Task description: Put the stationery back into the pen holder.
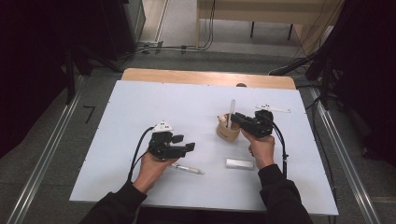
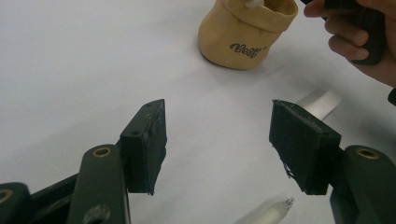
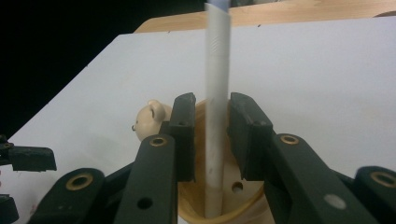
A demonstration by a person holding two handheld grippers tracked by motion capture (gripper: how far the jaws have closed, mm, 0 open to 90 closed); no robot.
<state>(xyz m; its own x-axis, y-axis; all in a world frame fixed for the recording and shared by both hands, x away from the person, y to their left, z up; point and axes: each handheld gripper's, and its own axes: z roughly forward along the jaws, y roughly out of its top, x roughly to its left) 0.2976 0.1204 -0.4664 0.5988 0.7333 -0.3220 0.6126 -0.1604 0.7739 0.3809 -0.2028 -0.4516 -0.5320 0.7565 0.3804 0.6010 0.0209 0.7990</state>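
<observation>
Right tongs (image 3: 211, 135) gripping a white tube (image 3: 216, 93); left tongs (image 2: 218, 142) gaping, released.
The tube is standing upright in a tan pouch (image 1: 228, 132) right of centre; a pen (image 1: 187, 169) is lying on the table (image 1: 140, 107) under the left tongs.

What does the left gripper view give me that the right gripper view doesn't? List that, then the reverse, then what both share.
Left gripper view: its own jaws spread wide over bare table, a flat silver bar, a clear pen-like tube, the person's right hand, and script print on the pouch.

Right gripper view: a white stick standing upright between its jaws with its foot in the pouch, a small bear charm, and the wooden far edge.

Shared: the tan pouch and the white table top.
</observation>
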